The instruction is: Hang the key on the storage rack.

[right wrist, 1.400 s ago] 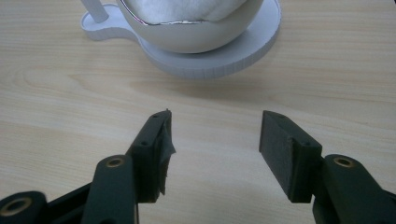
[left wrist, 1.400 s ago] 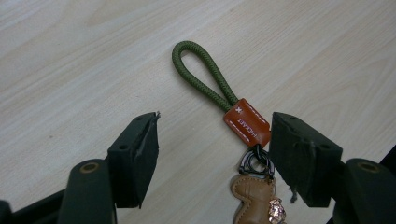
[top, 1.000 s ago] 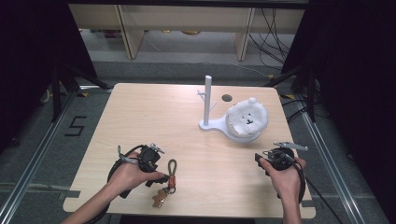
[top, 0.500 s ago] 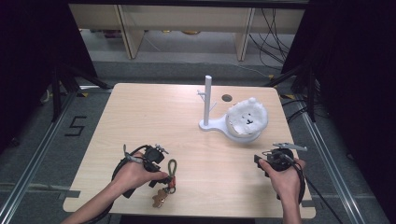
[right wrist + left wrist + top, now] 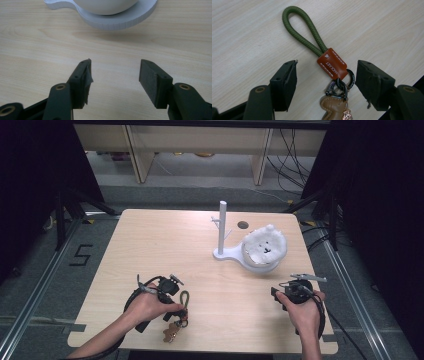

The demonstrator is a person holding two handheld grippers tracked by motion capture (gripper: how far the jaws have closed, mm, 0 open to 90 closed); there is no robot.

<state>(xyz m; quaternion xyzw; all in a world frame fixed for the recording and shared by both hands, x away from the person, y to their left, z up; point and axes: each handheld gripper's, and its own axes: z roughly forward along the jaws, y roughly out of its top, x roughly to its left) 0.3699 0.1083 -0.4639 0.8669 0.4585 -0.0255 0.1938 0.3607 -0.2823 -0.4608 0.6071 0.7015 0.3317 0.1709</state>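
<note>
Keyring [image 5: 332, 65] lies between my left claw's [image 5: 325, 80] wide jaws; I'd probably lower, then pinch the tag. Right claw [image 5: 115, 81] gapes empty.

Wooden table [image 5: 150, 250]: keychain [image 5: 179, 317], white stand [image 5: 225, 251]

A keychain [image 5: 332, 65] lies flat near the surface's [image 5: 165, 245] front-left edge, well apart from the white stand [image 5: 223, 232]: olive rope loop, orange stitched leather tab, dark metal rings, tan leather charm at its near end.
</note>
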